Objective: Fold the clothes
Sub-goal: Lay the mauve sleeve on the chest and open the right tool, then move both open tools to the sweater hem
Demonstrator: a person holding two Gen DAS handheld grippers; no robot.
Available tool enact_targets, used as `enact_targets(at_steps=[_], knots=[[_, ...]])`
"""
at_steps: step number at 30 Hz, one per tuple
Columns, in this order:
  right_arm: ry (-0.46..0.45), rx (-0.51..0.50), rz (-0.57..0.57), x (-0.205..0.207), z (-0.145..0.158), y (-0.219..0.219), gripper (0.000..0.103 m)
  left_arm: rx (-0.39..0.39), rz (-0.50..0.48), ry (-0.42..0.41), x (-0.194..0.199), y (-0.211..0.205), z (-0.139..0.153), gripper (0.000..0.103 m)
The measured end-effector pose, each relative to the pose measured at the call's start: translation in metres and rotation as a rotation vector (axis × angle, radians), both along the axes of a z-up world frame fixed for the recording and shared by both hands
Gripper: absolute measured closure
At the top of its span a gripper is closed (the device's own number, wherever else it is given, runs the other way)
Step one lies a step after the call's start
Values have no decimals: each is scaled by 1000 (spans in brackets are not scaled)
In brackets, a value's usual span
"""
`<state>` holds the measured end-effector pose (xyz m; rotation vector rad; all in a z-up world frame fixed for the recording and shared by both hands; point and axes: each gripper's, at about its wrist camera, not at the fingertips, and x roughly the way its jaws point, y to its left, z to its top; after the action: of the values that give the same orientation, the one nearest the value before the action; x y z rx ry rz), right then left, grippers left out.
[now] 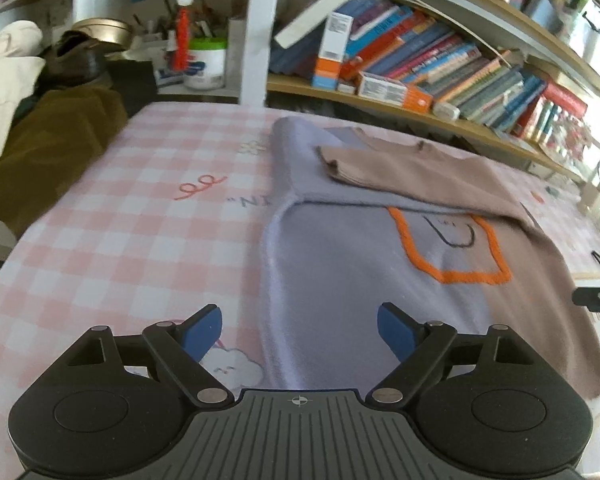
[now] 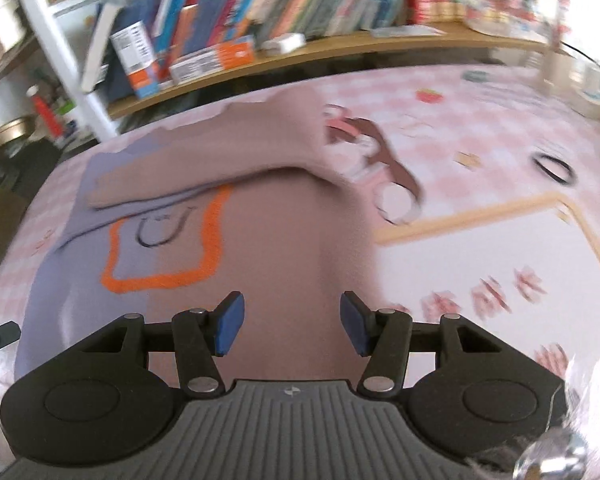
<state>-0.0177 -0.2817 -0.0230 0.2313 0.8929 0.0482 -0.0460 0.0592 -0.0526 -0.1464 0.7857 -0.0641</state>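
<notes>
A sweater (image 1: 360,248), lavender on its left half and dusty pink on its right (image 2: 284,220), lies flat on the pink checked cloth (image 1: 140,220). An orange outlined patch (image 1: 452,248) with a small drawn face sits on its chest. A pink sleeve (image 1: 400,168) is folded across the upper part, over a lavender one. My left gripper (image 1: 299,320) hovers wide open over the sweater's lower left edge, holding nothing. Over the pink lower half, my right gripper (image 2: 292,308) stands open with nothing between its blue pads (image 2: 230,322).
Bookshelves full of books (image 1: 440,64) run along the far side of the table. A brown garment (image 1: 52,148) and a cream one (image 1: 4,72) are heaped at the left. A black ring (image 2: 552,168) lies on the cloth to the right of the sweater.
</notes>
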Motion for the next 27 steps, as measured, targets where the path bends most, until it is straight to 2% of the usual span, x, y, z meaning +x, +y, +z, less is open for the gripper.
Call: enact_targets(at_steps=[6,10,18,23,27], knots=[[38,-3,-48,-23,0,-13,52,19,-8,20,-3,-10,0,15],[36,12,-56,-32,0,-19,43,27,0,37,-6,-16,0,15],[17,55,-6,-38,3,-30,35,14,48,60,-14,-33,7,15],[30,123,-2,-44,4,-40,32,-26,79,68,-24,-45,11,11],[19,128,34,-54,6,-44,32,-71,102,70,-35,-51,14,11]])
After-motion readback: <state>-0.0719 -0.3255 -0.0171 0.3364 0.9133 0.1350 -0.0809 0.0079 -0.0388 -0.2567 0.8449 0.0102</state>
